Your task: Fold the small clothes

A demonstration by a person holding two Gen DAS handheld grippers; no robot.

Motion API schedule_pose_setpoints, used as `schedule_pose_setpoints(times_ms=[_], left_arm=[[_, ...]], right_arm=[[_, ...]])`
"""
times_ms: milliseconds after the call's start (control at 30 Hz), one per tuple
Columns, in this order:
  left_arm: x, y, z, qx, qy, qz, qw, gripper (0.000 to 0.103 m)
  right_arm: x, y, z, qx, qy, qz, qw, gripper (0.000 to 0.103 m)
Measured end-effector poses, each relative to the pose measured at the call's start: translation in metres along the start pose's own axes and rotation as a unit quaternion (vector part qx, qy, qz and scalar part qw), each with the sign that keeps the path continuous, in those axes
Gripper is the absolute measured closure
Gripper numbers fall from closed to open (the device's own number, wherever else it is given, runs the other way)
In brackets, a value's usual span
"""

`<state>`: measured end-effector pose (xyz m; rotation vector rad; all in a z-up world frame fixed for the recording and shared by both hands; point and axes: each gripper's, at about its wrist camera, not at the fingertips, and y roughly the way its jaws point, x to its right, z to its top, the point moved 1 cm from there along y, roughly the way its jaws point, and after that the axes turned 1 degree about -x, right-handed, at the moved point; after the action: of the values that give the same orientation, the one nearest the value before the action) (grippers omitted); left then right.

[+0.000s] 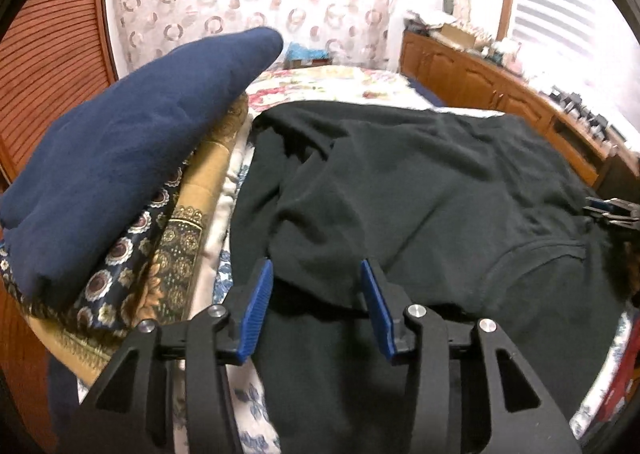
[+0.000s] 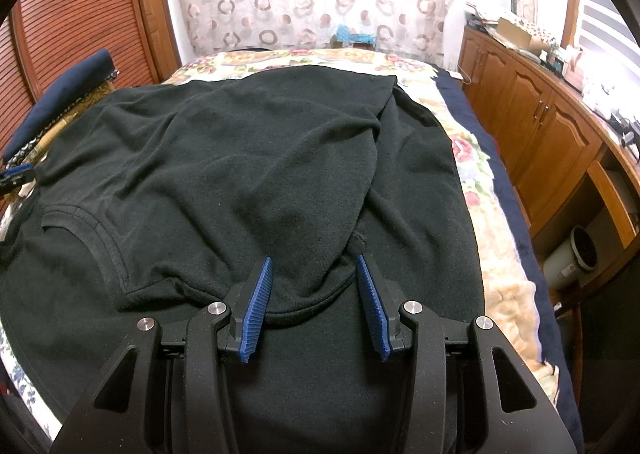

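Observation:
A black T-shirt (image 1: 420, 194) lies spread on the bed, with both sides folded inward; it also shows in the right wrist view (image 2: 240, 158). Its collar (image 2: 92, 238) lies at the near left. My left gripper (image 1: 316, 270) is open, its blue pads just above the shirt's left folded edge. My right gripper (image 2: 314, 266) is open over the folded sleeve edge on the shirt's right side. The right gripper's tips show at the right edge of the left wrist view (image 1: 608, 210). Neither holds cloth.
A stack of folded cloths topped by a navy garment (image 1: 120, 158) sits left of the shirt. The bed has a floral cover (image 2: 468, 158). Wooden cabinets (image 2: 540, 122) run along the right. A louvred wooden door (image 2: 80, 14) stands at the left.

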<state>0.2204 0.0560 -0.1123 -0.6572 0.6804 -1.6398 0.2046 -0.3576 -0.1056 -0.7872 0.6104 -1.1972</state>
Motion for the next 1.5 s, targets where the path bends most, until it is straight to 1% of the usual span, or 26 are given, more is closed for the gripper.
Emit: schedule_pose_setpoints(times_ms=[67, 233, 267, 300, 333, 367, 400, 500, 600, 733, 933, 1067, 1100, 1133, 1167, 1200, 1233, 1300, 1500], left_arm=[[-0.002, 0.008, 0.003, -0.009, -0.002, 0.008, 0.9999, 0.058], [-0.004, 0.019, 0.003, -0.022, -0.004, 0.003, 0.9997, 0.058], [-0.003, 0.019, 0.003, -0.022, 0.000, -0.001, 0.9998, 0.065], [-0.001, 0.019, 0.003, -0.022, 0.005, -0.002, 0.9998, 0.081], [0.001, 0.018, 0.005, -0.021, 0.011, 0.001, 0.9997, 0.084], [0.003, 0.016, 0.004, -0.020, 0.015, -0.001, 0.9997, 0.092], [0.005, 0.014, 0.004, -0.018, 0.016, -0.009, 0.9997, 0.096], [0.008, 0.003, 0.006, -0.001, 0.017, -0.013, 0.9998, 0.096], [0.010, -0.004, 0.006, 0.007, 0.017, -0.020, 0.9996, 0.096], [0.012, -0.001, 0.007, 0.005, 0.022, -0.017, 0.9996, 0.096], [0.011, 0.003, 0.007, 0.003, 0.009, -0.015, 0.9998, 0.096], [0.011, -0.004, 0.008, 0.012, 0.010, -0.019, 0.9997, 0.100], [0.011, -0.007, 0.009, 0.016, 0.011, -0.022, 0.9996, 0.100], [0.012, -0.011, 0.009, 0.021, 0.011, -0.026, 0.9994, 0.100], [0.013, -0.014, 0.010, 0.025, 0.012, -0.029, 0.9992, 0.101], [0.014, -0.018, 0.011, 0.030, 0.014, -0.031, 0.9990, 0.101], [0.015, -0.023, 0.012, 0.035, 0.016, -0.033, 0.9987, 0.101], [0.019, -0.032, 0.014, 0.046, 0.018, -0.040, 0.9980, 0.102], [0.022, -0.063, 0.021, 0.080, 0.018, -0.055, 0.9951, 0.102]], right_arm=[[0.000, 0.000, 0.000, 0.000, 0.000, 0.000, 1.000, 0.059], [0.000, 0.000, 0.000, 0.000, 0.000, 0.000, 1.000, 0.059], [0.000, 0.000, 0.000, 0.000, 0.000, 0.000, 1.000, 0.059], [0.001, 0.000, 0.000, 0.000, 0.000, 0.000, 1.000, 0.059], [0.000, 0.000, 0.000, 0.000, 0.000, 0.000, 1.000, 0.059], [0.000, 0.000, 0.000, 0.000, 0.000, 0.000, 1.000, 0.059], [0.000, 0.000, 0.000, 0.000, 0.000, 0.000, 1.000, 0.059], [0.001, 0.000, 0.000, 0.000, 0.000, 0.000, 1.000, 0.059], [0.001, 0.000, 0.000, 0.000, 0.000, 0.000, 1.000, 0.059], [0.000, 0.000, 0.000, 0.000, 0.000, 0.000, 1.000, 0.059], [0.000, 0.000, 0.000, 0.000, 0.000, 0.000, 1.000, 0.059], [0.000, 0.000, 0.000, 0.000, 0.000, -0.001, 1.000, 0.059], [0.000, -0.001, -0.001, 0.002, -0.001, -0.004, 1.000, 0.062], [0.000, -0.002, 0.000, 0.004, -0.003, -0.006, 1.000, 0.074], [0.000, -0.003, 0.000, 0.005, -0.005, -0.001, 1.000, 0.080], [0.000, -0.004, 0.001, 0.006, -0.007, 0.001, 1.000, 0.091], [0.000, -0.005, 0.001, 0.008, -0.006, 0.005, 1.000, 0.097], [0.002, -0.008, 0.002, 0.017, 0.000, 0.026, 1.000, 0.099], [0.002, -0.037, 0.017, 0.060, -0.007, 0.026, 0.998, 0.100]])
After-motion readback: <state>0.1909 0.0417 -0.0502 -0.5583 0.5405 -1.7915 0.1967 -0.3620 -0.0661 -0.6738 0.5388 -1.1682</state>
